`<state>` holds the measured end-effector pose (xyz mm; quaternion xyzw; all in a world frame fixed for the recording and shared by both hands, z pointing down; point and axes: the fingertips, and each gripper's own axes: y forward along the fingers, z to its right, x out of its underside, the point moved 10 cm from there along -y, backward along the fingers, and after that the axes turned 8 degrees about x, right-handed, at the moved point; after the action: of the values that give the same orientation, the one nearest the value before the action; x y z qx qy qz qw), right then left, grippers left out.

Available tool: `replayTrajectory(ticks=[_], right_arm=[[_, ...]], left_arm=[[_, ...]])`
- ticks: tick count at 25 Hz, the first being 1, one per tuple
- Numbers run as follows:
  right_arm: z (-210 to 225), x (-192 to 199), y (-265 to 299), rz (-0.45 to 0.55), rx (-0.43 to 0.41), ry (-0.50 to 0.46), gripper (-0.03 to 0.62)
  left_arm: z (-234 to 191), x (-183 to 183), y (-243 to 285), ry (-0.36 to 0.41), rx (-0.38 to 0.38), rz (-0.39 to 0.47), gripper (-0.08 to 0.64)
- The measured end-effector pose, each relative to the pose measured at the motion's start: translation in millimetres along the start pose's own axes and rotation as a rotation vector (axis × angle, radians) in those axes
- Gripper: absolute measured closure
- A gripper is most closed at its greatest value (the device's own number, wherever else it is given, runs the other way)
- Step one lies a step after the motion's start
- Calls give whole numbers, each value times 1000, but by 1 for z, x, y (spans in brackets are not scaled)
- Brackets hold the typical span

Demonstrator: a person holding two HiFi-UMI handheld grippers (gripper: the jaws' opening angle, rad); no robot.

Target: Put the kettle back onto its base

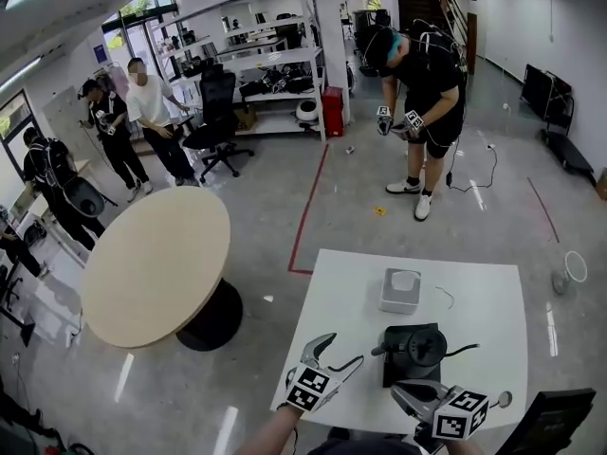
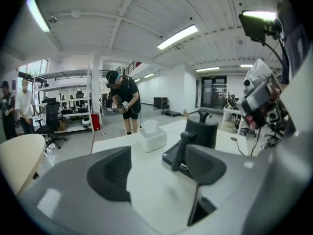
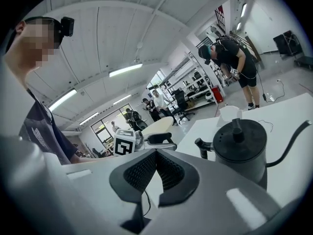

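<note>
The kettle is seen standing upright on its base, near the front of the white table. No gap or tilt is seen between body and plate in the head view or the left gripper view. The kettle is judged as already seated.

The left gripper is spread wide, with only bare tabletop between its jaws and nothing gripped. It is held to the left of the kettle, close to it but not touching. The handle is aimed back toward this gripper. In the left gripper view it is seen just past the right-hand jaw, outside the opening.

The right gripper is clenched, with pad tips meeting and no object pinched. It is held at the table's near edge, just in front of the base. In its own view the kettle lies ahead and off to the right.

Key relation: the kettle's long axis runs left to right across the table, handle left and spout right. The left gripper is therefore in line with the handle end. The right gripper faces the kettle's side and has no graspable part in front of it. Both are near the kettle, but only the left is placed for the handle.

If a re-seat is needed, a short move to the right by the left gripper is called for. Otherwise a straight pull-back is judged enough, with the handle cleared so the kettle is not nudged off the plate. A white box behind the kettle is well clear of both grippers.
</note>
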<state>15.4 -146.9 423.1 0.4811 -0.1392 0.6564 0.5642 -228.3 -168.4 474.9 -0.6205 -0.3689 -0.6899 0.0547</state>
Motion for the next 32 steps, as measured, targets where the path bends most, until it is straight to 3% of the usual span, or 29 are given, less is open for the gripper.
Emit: replayTrajectory(ticks=[2, 4, 6, 9, 13, 17, 20, 25, 32], right_arm=[[-5, 2, 4, -6, -12, -10, 591], [-5, 7, 16, 1, -21, -36, 591], [-7, 12, 38, 22, -20, -72, 591], [-26, 9, 65, 38, 7, -97, 591], [-36, -11, 64, 9, -6, -144, 591], [-54, -10, 51, 38, 34, -116, 591], [-58, -7, 43, 51, 53, -105, 591], [-64, -9, 12, 81, 42, -84, 591], [-44, 20, -26, 101, -20, -40, 591]], left_arm=[[5, -3, -14, 0, -2, 38, 252], [3, -1, -27, 8, 0, 94, 367], [-9, 5, -41, 38, 3, 137, 557], [-21, -2, -62, 71, 69, 138, 558], [-6, -1, -68, 47, 85, 165, 558], [8, 4, -64, 25, 187, 140, 558], [17, 1, -59, 25, 221, 150, 558], [38, -23, -67, 53, 167, 148, 560], [81, -26, -57, 40, 130, 121, 560]])
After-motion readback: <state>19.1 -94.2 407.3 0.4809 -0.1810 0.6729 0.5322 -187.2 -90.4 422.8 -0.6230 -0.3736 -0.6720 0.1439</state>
